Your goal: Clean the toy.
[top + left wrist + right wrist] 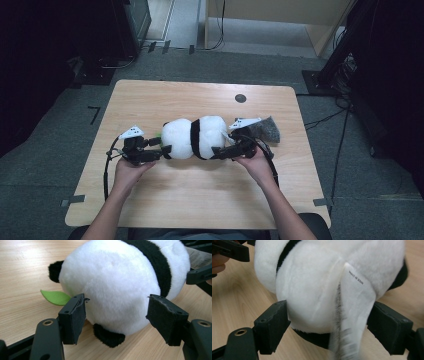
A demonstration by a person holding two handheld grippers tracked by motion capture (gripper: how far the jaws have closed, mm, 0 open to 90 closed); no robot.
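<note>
A black-and-white plush panda (192, 137) lies on its side in the middle of the wooden table (200, 200). My left gripper (161, 149) is at its head end. In the left gripper view the two pads (75, 317) sit against the white fur of the head (112, 285), one on each side, above a black ear (108, 337). A green felt leaf (55, 297) pokes out beside the head. My right gripper (220, 152) is at the bottom end, its pads (273, 325) touching the panda (312, 290) and its white sewn-in label (355, 297).
A grey fuzzy object (265, 129) lies just right of the panda, behind my right hand. A small black disc (240, 98) is set in the table farther back. Dark equipment stands and cables surround the table on the floor.
</note>
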